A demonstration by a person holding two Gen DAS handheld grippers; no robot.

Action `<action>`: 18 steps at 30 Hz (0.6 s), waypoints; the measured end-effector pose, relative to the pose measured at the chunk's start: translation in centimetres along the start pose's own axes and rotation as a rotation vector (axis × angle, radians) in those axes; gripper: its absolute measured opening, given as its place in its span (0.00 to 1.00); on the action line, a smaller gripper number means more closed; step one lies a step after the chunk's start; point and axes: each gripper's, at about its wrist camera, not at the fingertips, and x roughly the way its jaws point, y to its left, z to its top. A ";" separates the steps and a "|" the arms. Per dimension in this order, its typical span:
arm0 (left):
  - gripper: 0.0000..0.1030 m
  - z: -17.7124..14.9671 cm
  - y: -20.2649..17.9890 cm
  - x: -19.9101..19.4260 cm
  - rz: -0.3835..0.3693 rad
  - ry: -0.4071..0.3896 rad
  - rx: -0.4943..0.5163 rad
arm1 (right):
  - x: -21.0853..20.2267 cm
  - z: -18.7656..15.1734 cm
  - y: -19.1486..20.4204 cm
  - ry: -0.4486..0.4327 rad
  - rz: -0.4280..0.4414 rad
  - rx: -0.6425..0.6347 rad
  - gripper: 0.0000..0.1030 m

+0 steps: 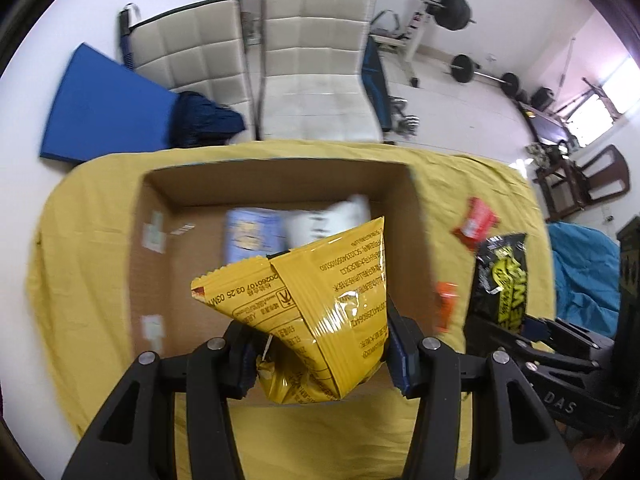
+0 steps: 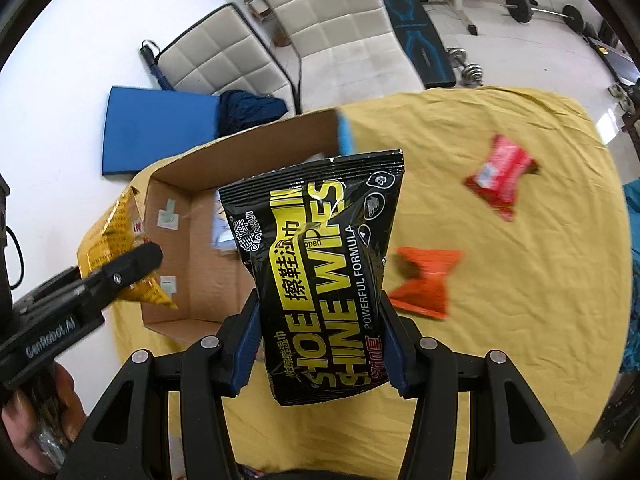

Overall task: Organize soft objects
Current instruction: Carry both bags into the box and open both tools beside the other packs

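The left gripper (image 1: 320, 354) is squeezed tight on a crinkly yellow snack bag (image 1: 316, 312). It pinches the bag low down, so the top of the bag sticks up and forward. The bag hangs over the near edge of the open cardboard box (image 1: 160, 240).

The right gripper (image 2: 320, 344) is also squeezed tight. It holds a black pack of shoe wipes (image 2: 320, 268) by the bottom end. The pack stands up between the blue pads (image 2: 246, 344). It is beside the box, near its right wall, not over the opening yet as far as I can tell.

Inside the box there is already a pale blue pack (image 1: 252, 236) and a white pack (image 1: 332, 220). They look blurry.

Farther out, on the yellow cloth (image 2: 520, 320), lie an orange packet (image 2: 424, 284) and a red packet (image 2: 500, 174). They are well apart from each other and still need to go in the box.

What could go wrong? The two grippers are close together, so they could bump if both go for the box at once. The yellow bag is puffy and slippery, and it is only over the near edge, so if it is let go now it may catch on the rim and fall outside. The black pack could hit the box wall and push the light box along the cloth.
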 end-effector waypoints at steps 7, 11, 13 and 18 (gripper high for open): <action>0.47 2.2 7.4 4.2 0.077 0.058 -0.028 | 7.8 0.3 4.3 0.078 -0.077 0.013 0.53; 0.47 3.2 10.6 8.4 0.104 0.120 -0.045 | 12.1 -0.1 5.0 0.138 -0.131 0.033 0.53; 0.47 3.6 11.6 10.4 0.118 0.147 -0.051 | 13.7 -0.3 5.1 0.162 -0.152 0.044 0.53; 0.47 4.3 13.0 15.4 0.142 0.229 -0.048 | 17.5 -0.5 5.3 0.211 -0.202 0.039 0.53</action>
